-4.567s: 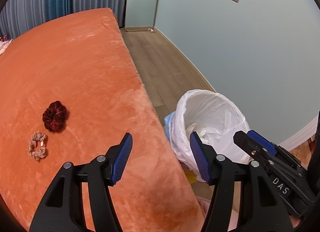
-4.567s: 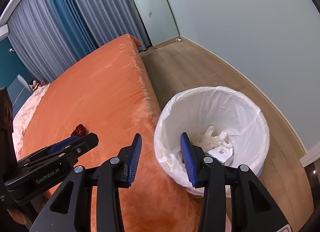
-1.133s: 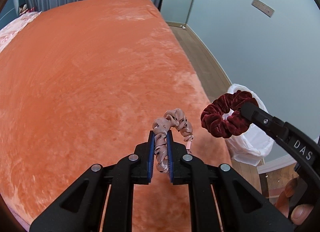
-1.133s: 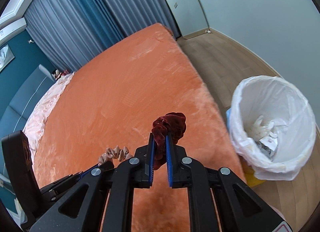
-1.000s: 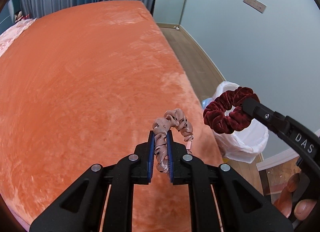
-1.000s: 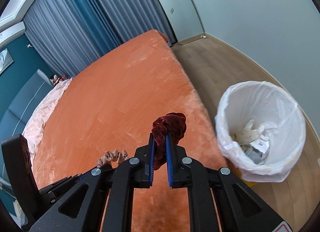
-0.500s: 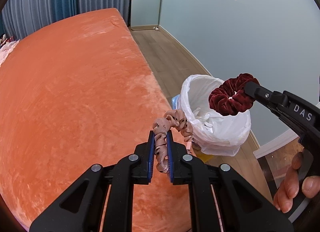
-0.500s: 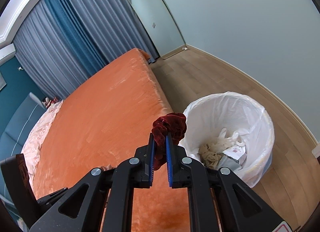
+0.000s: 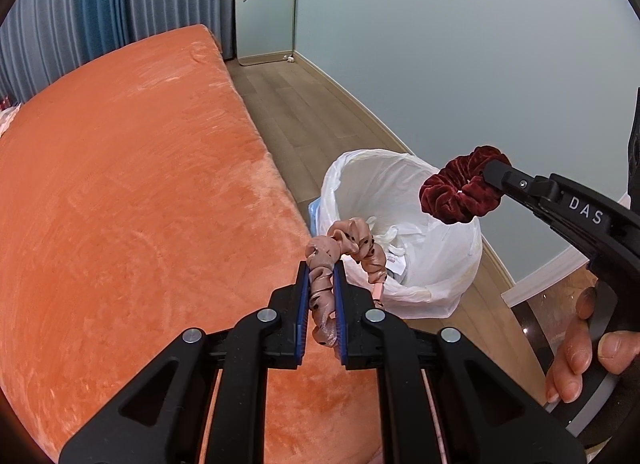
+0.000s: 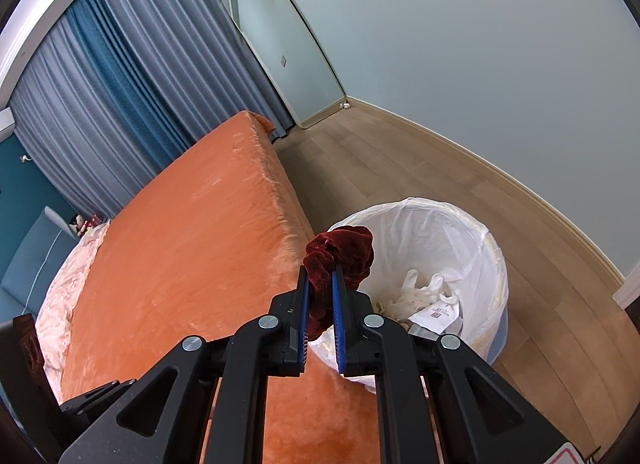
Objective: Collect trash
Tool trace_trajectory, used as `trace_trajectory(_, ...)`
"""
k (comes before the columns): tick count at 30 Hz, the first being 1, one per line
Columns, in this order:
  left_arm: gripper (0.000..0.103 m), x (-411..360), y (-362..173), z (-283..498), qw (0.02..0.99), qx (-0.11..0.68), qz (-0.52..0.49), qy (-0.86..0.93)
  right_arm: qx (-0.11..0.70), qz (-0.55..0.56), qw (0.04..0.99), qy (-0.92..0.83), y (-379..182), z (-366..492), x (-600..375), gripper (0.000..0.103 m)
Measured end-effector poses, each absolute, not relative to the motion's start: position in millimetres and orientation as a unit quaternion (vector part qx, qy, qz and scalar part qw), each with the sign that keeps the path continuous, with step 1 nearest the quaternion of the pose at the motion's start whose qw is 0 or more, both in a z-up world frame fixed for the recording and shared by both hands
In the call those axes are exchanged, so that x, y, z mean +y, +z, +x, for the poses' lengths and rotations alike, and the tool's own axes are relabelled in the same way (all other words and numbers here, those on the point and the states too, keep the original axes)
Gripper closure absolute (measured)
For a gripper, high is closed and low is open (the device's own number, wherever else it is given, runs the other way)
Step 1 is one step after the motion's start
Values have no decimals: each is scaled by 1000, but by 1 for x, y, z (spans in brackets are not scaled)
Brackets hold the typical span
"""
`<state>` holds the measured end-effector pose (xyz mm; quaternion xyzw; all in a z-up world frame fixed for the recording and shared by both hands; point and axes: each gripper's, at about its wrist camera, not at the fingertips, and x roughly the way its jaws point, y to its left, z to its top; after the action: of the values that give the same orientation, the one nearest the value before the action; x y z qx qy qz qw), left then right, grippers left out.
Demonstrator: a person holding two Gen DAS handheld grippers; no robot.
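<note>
Two scrunchies (image 9: 348, 252) (image 10: 340, 256), both clamped, one bin (image 10: 480, 248)

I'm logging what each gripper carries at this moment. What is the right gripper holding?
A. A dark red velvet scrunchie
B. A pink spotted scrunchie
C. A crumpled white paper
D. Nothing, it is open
A: the right gripper is shut on the dark red velvet scrunchie near the white-lined trash bin, while the pink spotted scrunchie sits in the left gripper.
</note>
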<state>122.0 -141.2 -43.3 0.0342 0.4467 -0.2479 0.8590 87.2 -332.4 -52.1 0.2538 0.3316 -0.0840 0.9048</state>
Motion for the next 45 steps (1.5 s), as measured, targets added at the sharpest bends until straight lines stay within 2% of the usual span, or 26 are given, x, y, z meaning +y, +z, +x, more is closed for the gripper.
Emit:
trace_trajectory(6,92,-161,-44,126,856,444,44,-260,336,257,901,-90,-57,90,-340,93)
trace_trajectory(9,92,-168,-46,127,854,446,47,-263,337,258,901,-92,-57,93,-345,87)
trace_trajectory(27,92,-207,-58,140,841,454,70,-286,367,249,885,-140,-76,73,-367,86)
trace_trajectory(34,88,-242,-62,155,834,456,78,-299,377,240,881,-158,-79,60,-378,86)
trace_trajectory(37,72,-256,-63,162,830,461,68,-306,378,239,879,-162,-78,57,-380,86)
trace_trajectory(39,51,-262,-61,165,835,455,66,-302,380,237,879,-165,-78,56,-382,86)
trace_trajectory(41,42,-264,-59,166,843,445,67,-294,380,233,880,-166,-77,57,-381,86)
trace_trajectory(45,40,-258,-62,166,846,446,63,-285,383,233,879,-162,-78,56,-381,83)
